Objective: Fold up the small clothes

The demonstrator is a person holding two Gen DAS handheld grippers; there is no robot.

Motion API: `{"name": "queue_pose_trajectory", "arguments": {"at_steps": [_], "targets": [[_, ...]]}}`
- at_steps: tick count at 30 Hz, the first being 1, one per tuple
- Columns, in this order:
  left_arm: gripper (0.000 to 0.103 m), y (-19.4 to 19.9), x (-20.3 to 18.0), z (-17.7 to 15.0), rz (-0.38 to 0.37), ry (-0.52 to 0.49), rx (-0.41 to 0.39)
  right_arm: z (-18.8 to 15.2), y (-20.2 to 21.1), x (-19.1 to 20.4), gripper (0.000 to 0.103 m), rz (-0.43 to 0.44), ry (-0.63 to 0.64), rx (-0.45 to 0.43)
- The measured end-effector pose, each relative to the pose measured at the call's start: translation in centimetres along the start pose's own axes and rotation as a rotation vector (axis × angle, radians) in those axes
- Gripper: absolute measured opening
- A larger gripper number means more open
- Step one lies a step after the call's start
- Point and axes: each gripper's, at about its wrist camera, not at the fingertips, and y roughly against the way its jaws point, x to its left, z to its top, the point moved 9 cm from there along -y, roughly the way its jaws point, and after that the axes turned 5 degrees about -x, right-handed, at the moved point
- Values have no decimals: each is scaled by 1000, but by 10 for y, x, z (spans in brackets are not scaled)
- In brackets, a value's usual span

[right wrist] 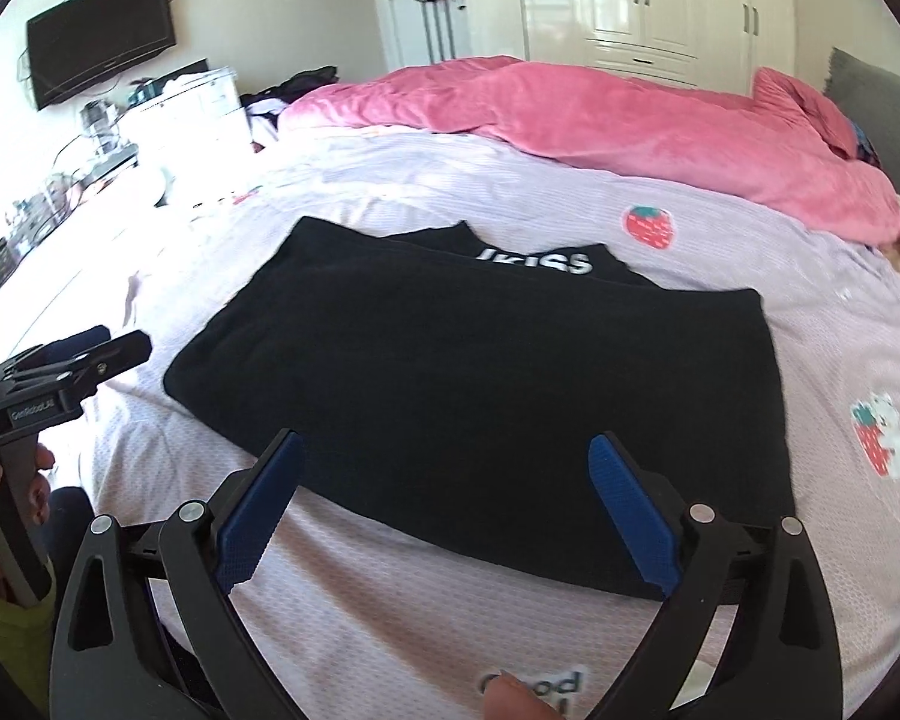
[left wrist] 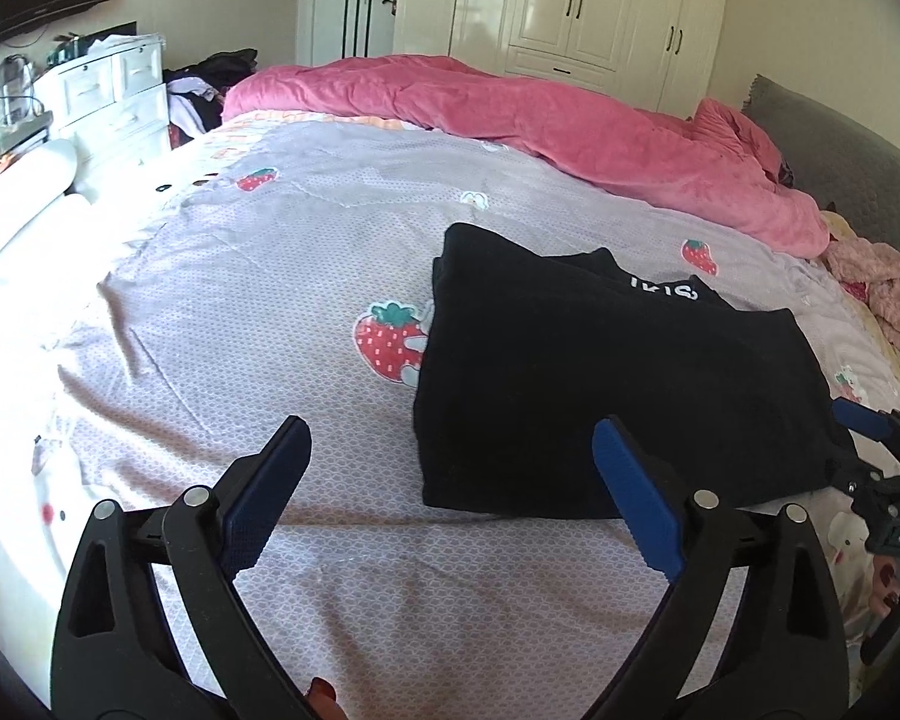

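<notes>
Left gripper: jaws released, holding nothing, just left of the folded black garment. Garment lies flat on the strawberry-print bedsheet, nearer than the pink duvet. Right gripper: jaws released, over the garment's near edge.

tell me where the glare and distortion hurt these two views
Left wrist view: sunlight blows out the left edge of the bedsheet, and the fisheye bends the wardrobe. Right wrist view: the dresser area at upper left is washed white, the black garment shows almost no fold detail, and the white lettering is slightly soft.
</notes>
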Motion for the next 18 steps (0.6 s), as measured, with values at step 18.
{"name": "queue_pose_trajectory", "arguments": {"at_steps": [18], "targets": [[93, -3, 69, 4, 85, 125, -16, -12, -53, 93, 95, 59, 228, 41]]}}
